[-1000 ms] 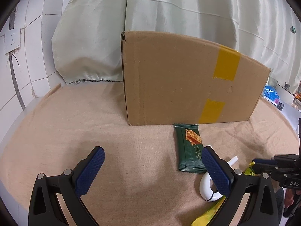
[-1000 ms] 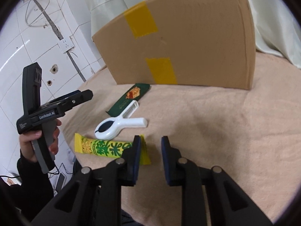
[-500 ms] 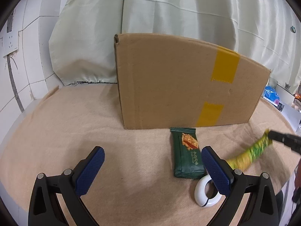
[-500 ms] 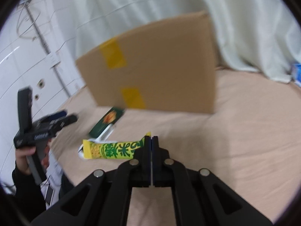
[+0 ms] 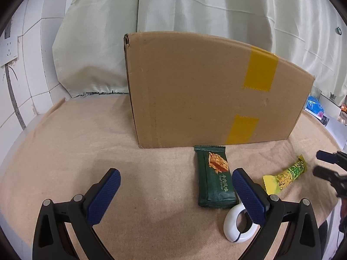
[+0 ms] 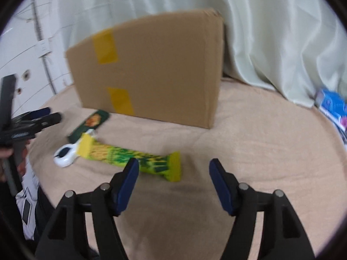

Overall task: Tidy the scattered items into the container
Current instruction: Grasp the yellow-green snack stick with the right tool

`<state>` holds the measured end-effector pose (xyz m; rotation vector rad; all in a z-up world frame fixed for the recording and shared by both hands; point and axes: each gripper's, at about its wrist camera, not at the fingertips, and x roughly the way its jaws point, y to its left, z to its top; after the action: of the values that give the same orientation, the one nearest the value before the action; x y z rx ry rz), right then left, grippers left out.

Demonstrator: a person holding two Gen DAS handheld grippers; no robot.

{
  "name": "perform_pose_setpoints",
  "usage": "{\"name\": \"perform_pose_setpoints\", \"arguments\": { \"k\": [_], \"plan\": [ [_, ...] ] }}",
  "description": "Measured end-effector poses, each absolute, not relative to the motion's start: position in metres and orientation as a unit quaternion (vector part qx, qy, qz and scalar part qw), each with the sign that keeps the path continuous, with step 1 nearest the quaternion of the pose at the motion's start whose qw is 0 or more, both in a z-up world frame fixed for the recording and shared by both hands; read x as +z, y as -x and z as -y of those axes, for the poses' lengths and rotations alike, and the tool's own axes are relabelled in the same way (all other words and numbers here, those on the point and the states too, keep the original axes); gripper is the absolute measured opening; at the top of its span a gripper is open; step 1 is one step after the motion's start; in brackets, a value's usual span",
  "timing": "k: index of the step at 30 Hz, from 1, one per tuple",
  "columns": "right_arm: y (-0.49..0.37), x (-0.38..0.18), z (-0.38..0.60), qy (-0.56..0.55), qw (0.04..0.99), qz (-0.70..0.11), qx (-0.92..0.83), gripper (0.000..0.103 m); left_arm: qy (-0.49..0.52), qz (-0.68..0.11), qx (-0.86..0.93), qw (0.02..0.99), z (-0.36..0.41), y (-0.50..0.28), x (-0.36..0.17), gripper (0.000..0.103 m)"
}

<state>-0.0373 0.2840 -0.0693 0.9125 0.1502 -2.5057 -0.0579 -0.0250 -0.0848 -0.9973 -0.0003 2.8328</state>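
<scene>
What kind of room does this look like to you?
Probably an improvised indoor recording corner, not a lived-in home: white tiled wall with a socket, a pale curtain as backdrop, and a cardboard box on a table under tan cloth.

I see a table (image 5: 65, 134) under a tan cloth. A pale green curtain (image 5: 195, 6) hangs behind it, folds falling to table level. White tiled wall (image 5: 32, 54) on the left, with a socket (image 5: 8, 52) and a cable (image 5: 13, 95) running down. Light is even, soft.
</scene>
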Motion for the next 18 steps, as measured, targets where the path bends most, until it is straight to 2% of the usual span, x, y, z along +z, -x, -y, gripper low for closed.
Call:
{"name": "perform_pose_setpoints", "arguments": {
  "k": [14, 16, 18],
  "plan": [
    [0.056, -0.086, -0.194, -0.353, 0.286, -0.274, -0.848, 0.072, 0.332, 0.016, 0.941, 0.058, 0.044, 0.057, -0.083, 0.103],
    [0.063, -0.088, -0.189, -0.369, 0.300, -0.284, -0.833, 0.070, 0.331, 0.016, 0.942, 0.057, 0.045, 0.057, -0.082, 0.103],
    [0.074, -0.086, -0.187, -0.391, 0.307, -0.277, -0.822, 0.054, 0.331, 0.014, 0.942, 0.059, 0.045, 0.058, -0.082, 0.103]
  ]
}}
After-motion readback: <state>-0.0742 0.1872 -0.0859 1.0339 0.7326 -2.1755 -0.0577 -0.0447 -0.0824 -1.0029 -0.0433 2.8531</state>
